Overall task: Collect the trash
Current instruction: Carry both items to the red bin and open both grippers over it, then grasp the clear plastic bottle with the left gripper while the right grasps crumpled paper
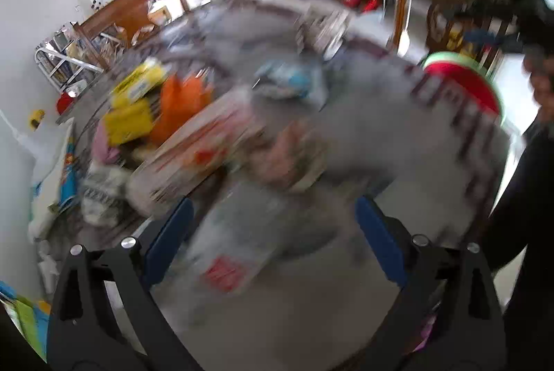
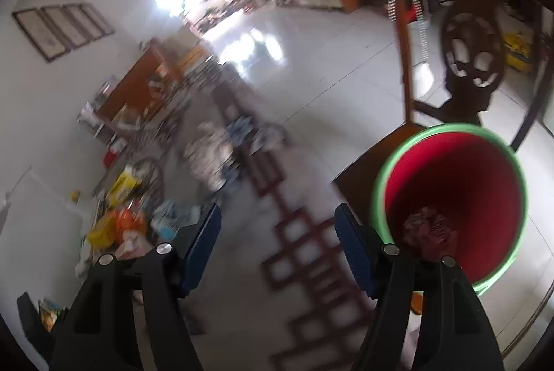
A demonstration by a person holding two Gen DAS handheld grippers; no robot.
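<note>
A: How did the left gripper (image 1: 273, 239) stand?

B: Its blue fingers (image 1: 169, 239) were spread wide with nothing gripped. Between them, on the grey surface (image 1: 363, 135), lay a blurred pale packet with a red patch (image 1: 232, 263), apart from both pads as far as the smear let me judge.

A: And further out?

B: Just beyond the fingertips lay a flat printed carton (image 1: 200, 153) with a pinkish crumpled lump (image 1: 291, 156) beside it. To the left of those was a heap of yellow bags (image 1: 135, 104) and an orange wrapper (image 1: 180, 104), and farther back a blue-and-white packet (image 1: 287, 80). The bin (image 1: 464, 83), red with a green rim, stood past the surface's far right edge, well away from the fingers.

A: The right gripper (image 2: 277, 246)?

B: Its fingers (image 2: 204, 246) were parted too, holding nothing, over the patterned surface (image 2: 297, 250). The bin (image 2: 457, 191) sat just beside the right finger, its mouth tilted toward the camera, with some crumpled dark trash (image 2: 429, 229) at the bottom. The litter heap (image 2: 121, 218) lay off to the left.
</note>
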